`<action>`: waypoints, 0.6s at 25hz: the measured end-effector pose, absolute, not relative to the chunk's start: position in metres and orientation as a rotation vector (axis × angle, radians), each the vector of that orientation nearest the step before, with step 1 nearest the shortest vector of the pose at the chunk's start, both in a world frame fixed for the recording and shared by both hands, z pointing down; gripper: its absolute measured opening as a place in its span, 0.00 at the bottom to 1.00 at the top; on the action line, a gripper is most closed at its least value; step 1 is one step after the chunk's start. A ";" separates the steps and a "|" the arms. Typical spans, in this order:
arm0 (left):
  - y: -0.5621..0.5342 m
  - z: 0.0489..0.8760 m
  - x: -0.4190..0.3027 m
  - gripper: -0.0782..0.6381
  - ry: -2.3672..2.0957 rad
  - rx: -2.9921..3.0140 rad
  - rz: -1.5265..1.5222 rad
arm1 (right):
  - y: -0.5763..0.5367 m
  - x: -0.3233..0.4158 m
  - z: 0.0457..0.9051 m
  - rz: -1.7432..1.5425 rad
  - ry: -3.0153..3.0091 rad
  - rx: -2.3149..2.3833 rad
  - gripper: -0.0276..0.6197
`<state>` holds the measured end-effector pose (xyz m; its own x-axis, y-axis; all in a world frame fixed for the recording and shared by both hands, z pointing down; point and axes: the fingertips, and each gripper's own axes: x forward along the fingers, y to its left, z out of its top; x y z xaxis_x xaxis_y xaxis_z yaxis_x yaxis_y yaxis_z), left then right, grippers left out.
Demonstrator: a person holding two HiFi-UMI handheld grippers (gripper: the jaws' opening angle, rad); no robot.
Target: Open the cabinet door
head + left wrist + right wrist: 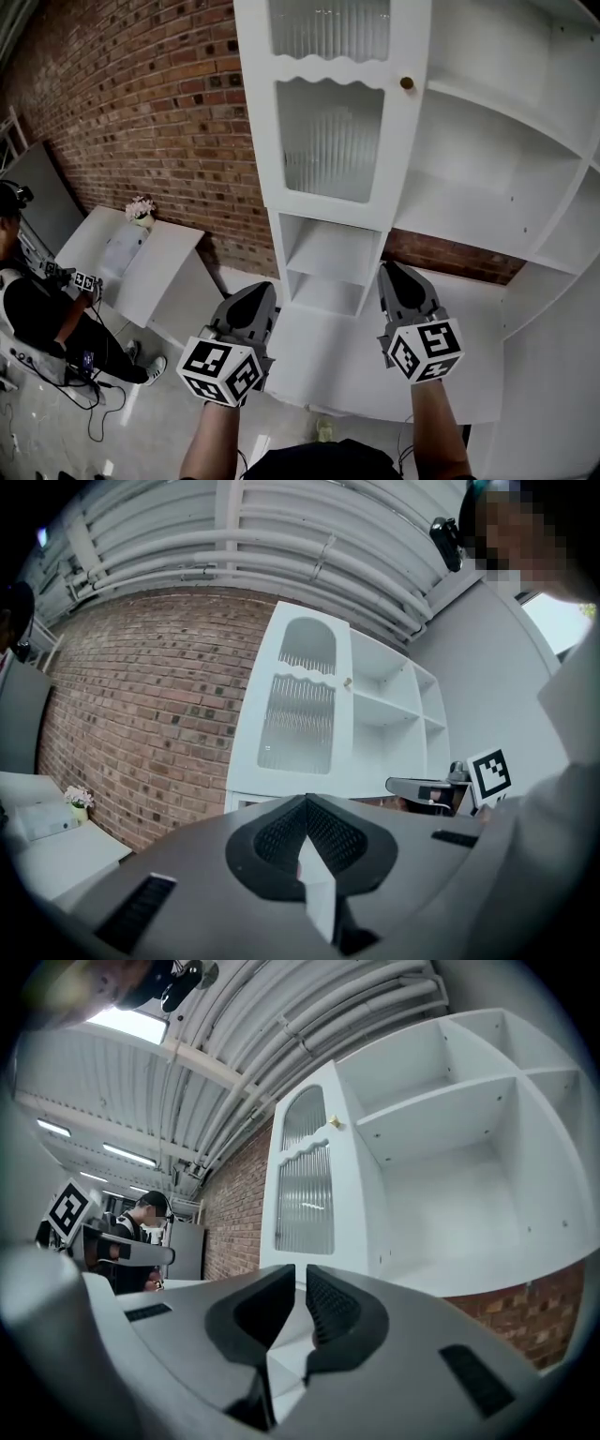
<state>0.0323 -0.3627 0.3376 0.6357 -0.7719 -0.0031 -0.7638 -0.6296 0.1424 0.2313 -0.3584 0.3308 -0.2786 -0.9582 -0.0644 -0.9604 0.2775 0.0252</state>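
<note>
A tall white cabinet [487, 141] stands against the brick wall. Its door [328, 141] has ribbed glass panes and a small brass knob [406, 82] at its right edge, and lies flat over the left column. The open shelves to its right hold nothing. The door [305, 1185] and knob [334, 1122] also show in the right gripper view, and the door [300, 719] in the left gripper view. My left gripper [258, 292] and right gripper [394, 272] are held low in front of the cabinet, well short of the knob. Both are shut with nothing between their jaws.
A white counter [347, 366] runs under the cabinet, with two open cubbies [323, 267] below the door. At left are a white table [131, 258] with a small flower pot [141, 211] and a seated person [28, 309]. The brick wall [141, 112] lies behind.
</note>
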 end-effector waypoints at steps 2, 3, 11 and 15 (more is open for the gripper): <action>-0.370 0.337 0.043 0.11 -1.294 2.724 -0.101 | -0.370 0.241 0.330 0.092 2.492 -1.850 0.10; -0.374 0.337 0.048 0.11 -1.298 2.724 -0.104 | -0.376 0.245 0.330 0.094 2.498 -1.844 0.14; -0.401 0.340 0.072 0.11 -1.335 2.717 -0.106 | -0.423 0.273 0.325 0.158 2.497 -1.881 0.23; -0.414 0.340 0.080 0.11 -1.351 2.719 -0.088 | -0.448 0.283 0.323 0.163 2.503 -1.902 0.26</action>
